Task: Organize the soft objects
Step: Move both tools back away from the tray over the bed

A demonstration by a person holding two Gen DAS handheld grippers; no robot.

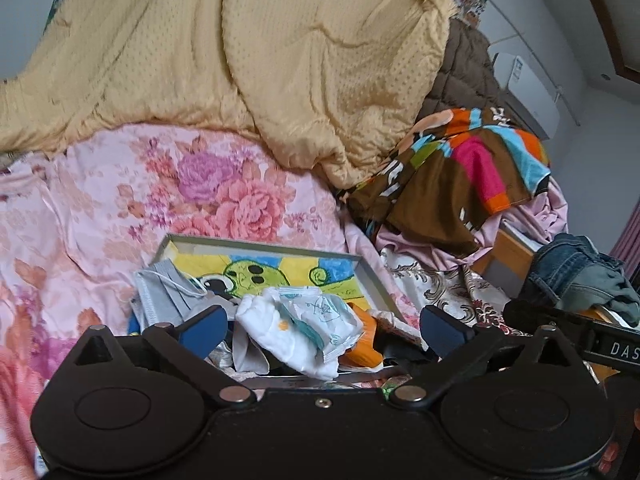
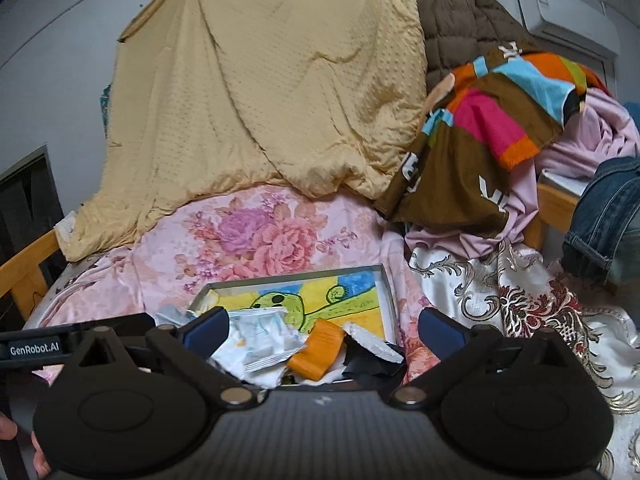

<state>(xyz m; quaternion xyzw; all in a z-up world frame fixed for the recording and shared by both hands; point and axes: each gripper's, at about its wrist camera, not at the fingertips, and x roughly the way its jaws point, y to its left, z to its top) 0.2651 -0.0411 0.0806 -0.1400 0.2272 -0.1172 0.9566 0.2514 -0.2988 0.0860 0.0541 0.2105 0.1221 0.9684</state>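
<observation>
Bare floral sheet (image 1: 100, 208) beyond cluttered tray (image 1: 374, 276)

Hidden and cut-off parts

The shallow grey tray (image 1: 370, 276) has its near edge behind the gripper body; blue denim jeans (image 2: 608, 216) run off the right edge; the tray drawing's subject stays half-covered.

Quilt (image 1: 280, 60): I see yellow cloth, dimpled, faint sheen
Bedsheet (image 1: 100, 200): satiny floral cloth
Tray (image 2: 390, 292): matt grey metal rim
Jeans (image 2: 608, 216): coarse denim
Wrapper (image 2: 260, 344): crinkly plastic
</observation>
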